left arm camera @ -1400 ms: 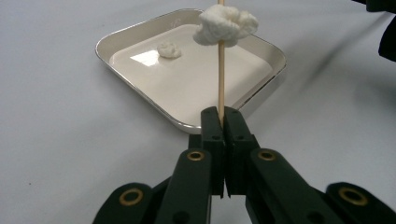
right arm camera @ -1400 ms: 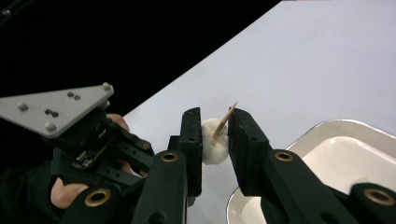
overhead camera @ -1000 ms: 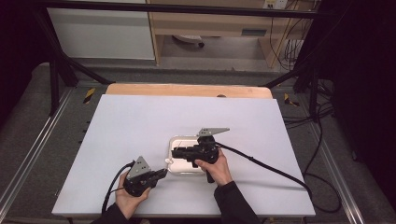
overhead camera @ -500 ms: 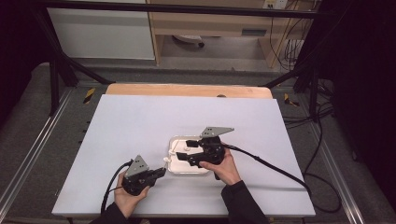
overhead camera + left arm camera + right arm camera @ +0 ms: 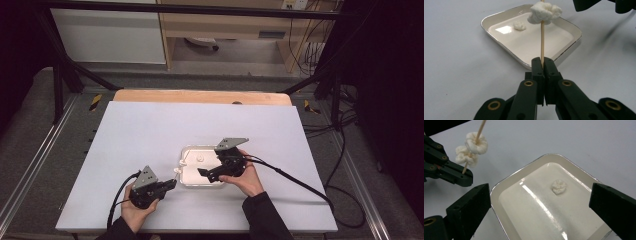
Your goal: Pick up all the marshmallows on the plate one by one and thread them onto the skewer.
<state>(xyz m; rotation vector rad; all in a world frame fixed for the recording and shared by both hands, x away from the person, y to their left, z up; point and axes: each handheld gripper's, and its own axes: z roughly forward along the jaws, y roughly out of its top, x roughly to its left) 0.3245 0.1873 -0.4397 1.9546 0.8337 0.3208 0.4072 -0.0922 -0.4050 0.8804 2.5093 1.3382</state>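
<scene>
table (image 5: pixel 150 130): plain white top, wooden strip along the far edge, dark room, cables on the floor to the right
tray (image 5: pixel 192 172): white, near the front middle, one puff (image 5: pixel 559 186) lying in it
left gripper (image 5: pixel 170 185): pinching a skewer (image 5: pixel 542 42) with two puffs (image 5: pixel 471 150) threaded on, just beside the tray
right gripper (image 5: pixel 202 172): over the tray, jaws just spread wide, nothing between them
hard to see: skewer tip is cut off in both gripper views

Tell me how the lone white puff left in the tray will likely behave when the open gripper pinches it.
The puff looks crinkled and airy, so it probably squashes easily and weighs little. Resting loose on the glossy tray, it may skid when nudged. The right gripper, jaws wide apart above it, should likely close gently.
</scene>
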